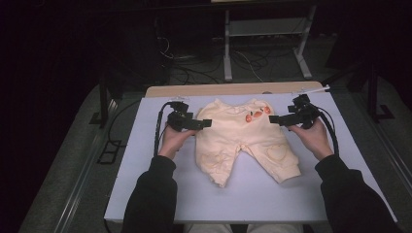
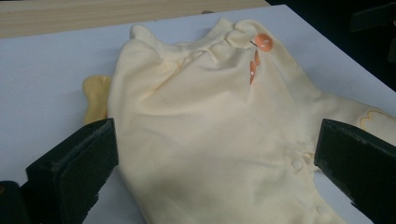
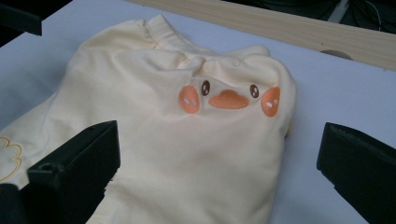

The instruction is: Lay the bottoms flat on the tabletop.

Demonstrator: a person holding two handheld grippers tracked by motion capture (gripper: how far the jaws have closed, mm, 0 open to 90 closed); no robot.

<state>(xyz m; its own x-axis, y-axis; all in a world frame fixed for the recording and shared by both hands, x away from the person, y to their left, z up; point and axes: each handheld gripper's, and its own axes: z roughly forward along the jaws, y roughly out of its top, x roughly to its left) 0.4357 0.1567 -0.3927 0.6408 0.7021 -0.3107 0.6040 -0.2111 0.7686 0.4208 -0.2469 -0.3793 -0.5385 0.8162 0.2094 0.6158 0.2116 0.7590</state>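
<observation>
Pale yellow baby pants (image 1: 241, 138) flat mid-table (image 1: 145, 184), bare white surface all round, wooden strip (image 1: 233, 90) at far edge. Nothing else on top. Waistband toward far edge, legs splayed toward person; long axis far-to-near. Left gripper (image 1: 206, 123) and right gripper (image 1: 273, 119) flank waist, jaws wide apart, gripping nothing.

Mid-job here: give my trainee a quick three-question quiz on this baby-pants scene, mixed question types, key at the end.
1. True or false: the left hand-held gripper is clamped on the yellow baby pants.
2. Which printed feature sits near the waistband? A) a duck face B) a blue star C) a red stripe
3. Fill in: the pants lie spread flat on the ____ table sheet, between the left and right hand-held gripper.

Key: 1 false, both sets of jaws stand open, off the cloth. 2 A. 3 white.
</observation>
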